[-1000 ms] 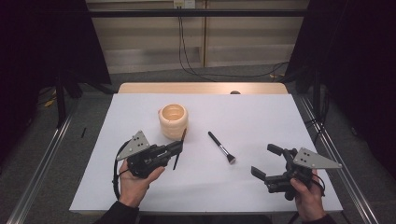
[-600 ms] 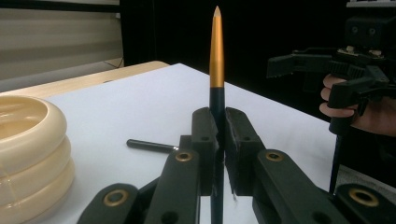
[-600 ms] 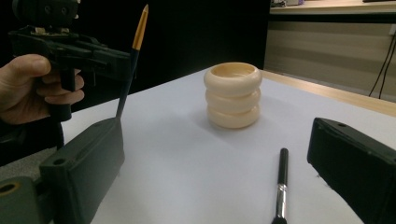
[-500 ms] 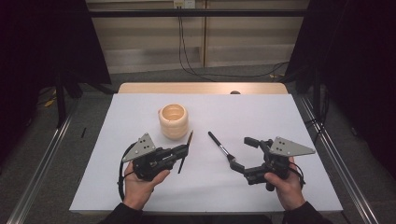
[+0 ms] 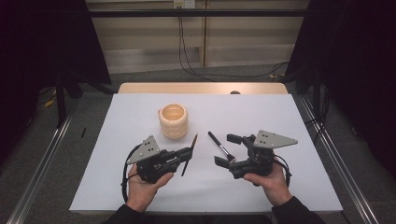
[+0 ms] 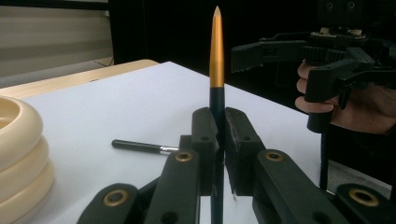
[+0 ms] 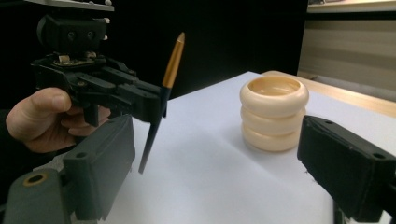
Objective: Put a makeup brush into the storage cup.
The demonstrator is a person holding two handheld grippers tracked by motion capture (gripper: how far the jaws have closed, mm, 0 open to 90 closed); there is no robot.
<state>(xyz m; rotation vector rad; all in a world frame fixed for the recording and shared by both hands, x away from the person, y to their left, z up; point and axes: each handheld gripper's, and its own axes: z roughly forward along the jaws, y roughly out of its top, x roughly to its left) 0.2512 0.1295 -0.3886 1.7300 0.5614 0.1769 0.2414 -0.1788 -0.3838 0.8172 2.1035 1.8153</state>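
Note:
My left gripper (image 5: 188, 153) (image 6: 217, 119) is shut on a thin dark stick with a gold pointed end (image 6: 216, 51) (image 7: 173, 60), which stands upright above the jaws. A black makeup brush (image 5: 218, 144) (image 6: 140, 146) lies on the white table between the two grippers. My right gripper (image 5: 226, 150) (image 7: 219, 154) is open just right of the brush. Its jaws have just been closing a little, with nothing held between them. It faces the left gripper (image 7: 152, 102) and a cream ribbed cup (image 5: 173, 121) (image 7: 274, 112) (image 6: 18, 140).
The white sheet (image 5: 261, 112) covers the table, and a wooden edge (image 5: 201, 88) shows at the far side. Metal rails (image 5: 327, 140) run along both sides of the table. Dark curtains and cables hang behind it.
The right hand has carried its gripper left from the table's right side to just beside the brush. The left hand has hardly moved and keeps its grip on the stick.

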